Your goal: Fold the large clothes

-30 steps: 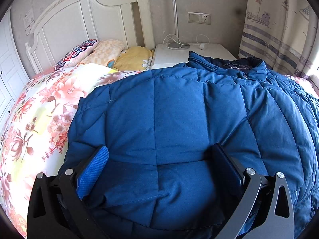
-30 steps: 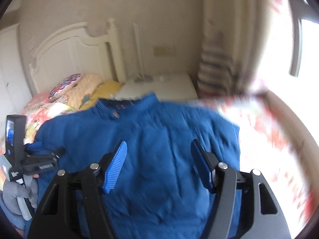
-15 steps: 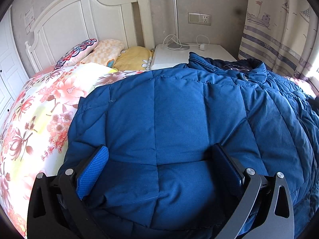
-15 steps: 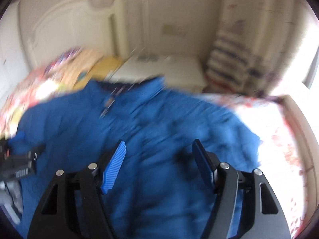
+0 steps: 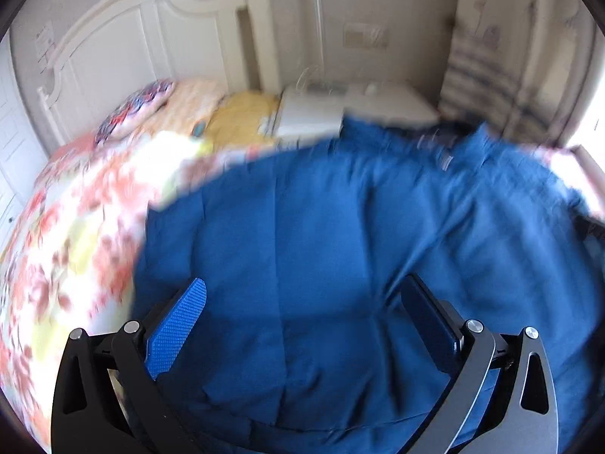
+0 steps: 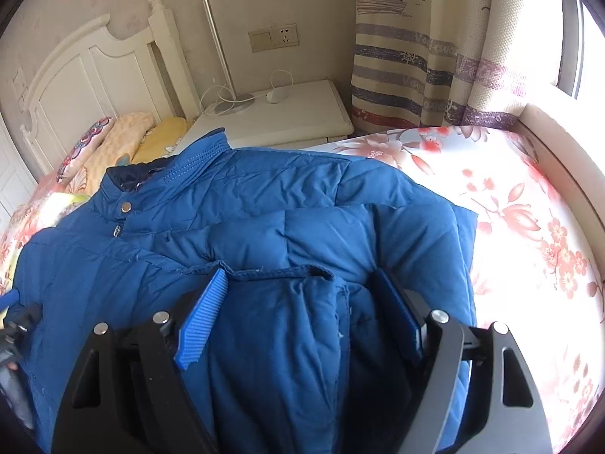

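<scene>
Right gripper (image 6: 298, 302): jaws wide, just been opening further; a folded sleeve cuff of the blue padded jacket (image 6: 245, 227) sits between the pads, which stand at its sides without pressing. Left gripper (image 5: 306, 314): jaws wide apart over the jacket's hem panel; view blurred, pads prob. not clamping the fabric, which bulges between them. Left gripper also shows at the left edge of the right wrist view, partly cut off. Jacket lies spread across the bed (image 6: 529, 208), front up, collar (image 6: 196, 151) toward the headboard-side edge, one side near the window-side edge. Floral bedcover visible both sides of jacket. Beyond: pillows (image 6: 113, 140) at headboard (image 6: 83, 72), white nightstand (image 6: 287, 117) w/ lamp (image 6: 219, 53), striped curtain (image 6: 435, 56).
</scene>
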`<state>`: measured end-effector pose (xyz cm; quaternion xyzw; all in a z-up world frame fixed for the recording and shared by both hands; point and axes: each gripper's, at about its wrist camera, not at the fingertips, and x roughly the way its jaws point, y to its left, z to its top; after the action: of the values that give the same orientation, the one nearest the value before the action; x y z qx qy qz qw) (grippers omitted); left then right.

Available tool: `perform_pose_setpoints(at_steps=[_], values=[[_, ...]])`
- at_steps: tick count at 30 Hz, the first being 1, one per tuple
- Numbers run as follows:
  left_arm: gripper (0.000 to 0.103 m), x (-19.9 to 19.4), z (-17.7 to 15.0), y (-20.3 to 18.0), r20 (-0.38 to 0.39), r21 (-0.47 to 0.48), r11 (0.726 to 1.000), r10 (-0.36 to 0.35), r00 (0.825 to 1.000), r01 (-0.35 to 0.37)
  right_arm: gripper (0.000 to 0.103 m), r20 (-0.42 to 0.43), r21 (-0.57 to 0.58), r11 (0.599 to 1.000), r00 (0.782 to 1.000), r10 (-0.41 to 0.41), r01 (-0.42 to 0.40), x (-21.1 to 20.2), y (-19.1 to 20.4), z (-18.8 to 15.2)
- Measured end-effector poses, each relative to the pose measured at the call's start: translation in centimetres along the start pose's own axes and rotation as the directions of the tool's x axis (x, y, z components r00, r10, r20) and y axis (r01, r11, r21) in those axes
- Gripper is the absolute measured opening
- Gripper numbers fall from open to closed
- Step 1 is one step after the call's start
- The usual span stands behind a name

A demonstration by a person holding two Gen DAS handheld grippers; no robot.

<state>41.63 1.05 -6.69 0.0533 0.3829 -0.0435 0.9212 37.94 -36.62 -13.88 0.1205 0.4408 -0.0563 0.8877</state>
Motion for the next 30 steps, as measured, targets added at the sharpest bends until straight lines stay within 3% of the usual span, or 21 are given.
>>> perform_pose_setpoints(at_steps=[3,6,8,11,15,18,21,25,27,30], values=[[0.099,0.6,2.6,1.0,0.043,-0.014,0.999,0.045,0.998,-0.045,0.078,0.0,-0.002,1.0,1.0,-0.003,0.003,0.3,0.0,0.2],[0.099,5.4,2.7,1.4,-0.083,-0.015,0.999,0.034,0.996,-0.035,0.078,0.001,0.001,1.0,1.0,0.002,-0.002,0.3,0.0,0.2],[0.099,6.5,1.9,1.6,-0.036,-0.019,1.0,0.011,0.999,-0.012,0.078,0.004,-0.003,1.0,1.0,0.0,0.0,0.2,0.1,0.1],[0.099,6.2,1.6,1.0,-0.023,0.0,0.999,0.054,0.998,-0.054,0.078,0.004,0.002,1.0,1.0,0.006,-0.006,0.2,0.1,0.1],[0.099,6.3,1.5,1.2,-0.027,-0.014,0.999,0.041,0.999,-0.041,0.078,0.025,0.005,1.0,1.0,0.005,-0.005,-0.3,-0.1,0.2],[0.099,6.3,1.5,1.4,-0.021,-0.006,0.998,0.057,0.998,-0.057,0.078,0.113,0.027,0.998,0.991,-0.066,0.063,-3.5,0.4,0.1],[0.099,6.1,1.5,1.1,-0.021,-0.012,0.999,0.052,0.998,-0.053,0.078,0.192,-0.067,0.998,0.981,-0.003,0.016,-6.8,3.5,-0.5],[0.099,5.8,1.5,0.8,-0.013,-0.011,0.998,0.061,0.998,-0.062,0.078,0.121,-0.273,0.962,0.993,0.004,0.029,-5.7,8.2,-2.8],[0.099,5.8,1.5,0.8,-0.011,-0.014,0.998,0.06,0.998,-0.06,0.081,0.058,-0.305,0.951,0.998,-0.028,0.044,-3.2,8.7,-4.1],[0.099,5.7,1.4,0.8,-0.004,-0.018,0.998,0.063,0.998,-0.063,0.083,0.024,-0.284,0.959,1.0,-0.012,0.018,-2.5,8.2,-3.7]])
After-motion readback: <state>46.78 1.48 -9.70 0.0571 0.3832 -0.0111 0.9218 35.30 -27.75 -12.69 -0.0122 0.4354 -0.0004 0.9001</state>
